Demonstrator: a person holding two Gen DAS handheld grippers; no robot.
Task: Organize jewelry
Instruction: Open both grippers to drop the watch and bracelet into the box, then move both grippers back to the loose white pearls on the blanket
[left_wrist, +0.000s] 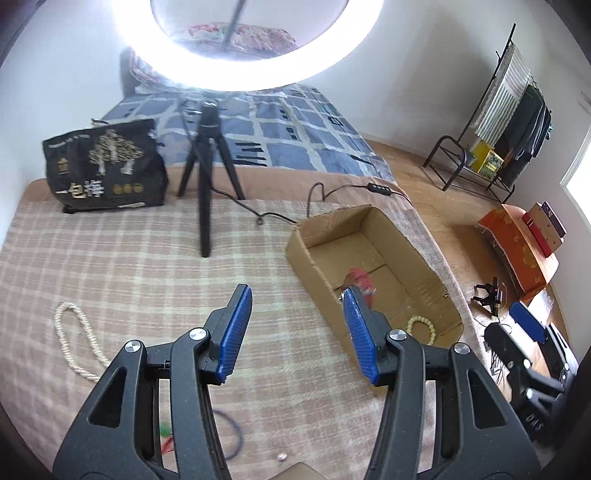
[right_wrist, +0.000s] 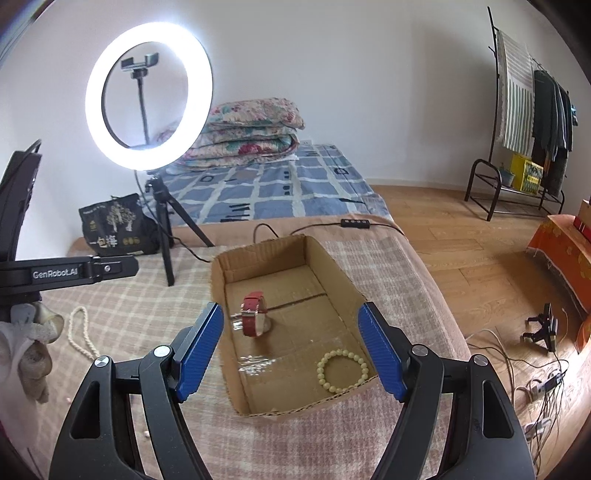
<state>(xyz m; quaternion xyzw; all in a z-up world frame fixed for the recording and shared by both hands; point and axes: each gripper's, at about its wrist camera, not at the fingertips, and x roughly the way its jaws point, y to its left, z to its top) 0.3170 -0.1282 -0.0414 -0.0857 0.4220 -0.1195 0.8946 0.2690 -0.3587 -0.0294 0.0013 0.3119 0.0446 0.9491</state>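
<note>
An open cardboard box (right_wrist: 221, 273) (left_wrist: 301, 254) lies on the checked blanket. Inside it stand a red-strapped watch (right_wrist: 253, 314) (left_wrist: 356, 277) and a pale bead bracelet (right_wrist: 341, 371) (left_wrist: 421, 328). My right gripper (right_wrist: 291, 347) hangs above the box, open, nothing between its blue pads. My left gripper (left_wrist: 297, 328) is open and empty over the blanket, left of the box. A white pearl necklace (left_wrist: 75, 339) (right_wrist: 83, 332) lies on the blanket at the left. A dark thin ring-shaped cord (left_wrist: 234, 432) with a green bead (left_wrist: 165, 430) lies under the left gripper.
A ring light on a black tripod (left_wrist: 205, 184) (right_wrist: 164, 229) stands on the blanket, its cable (left_wrist: 273, 216) running behind the box. A black bag (left_wrist: 107, 166) sits at the back left. A gloved hand (right_wrist: 26, 339) holds the left gripper. Cables and gear lie on the floor at right.
</note>
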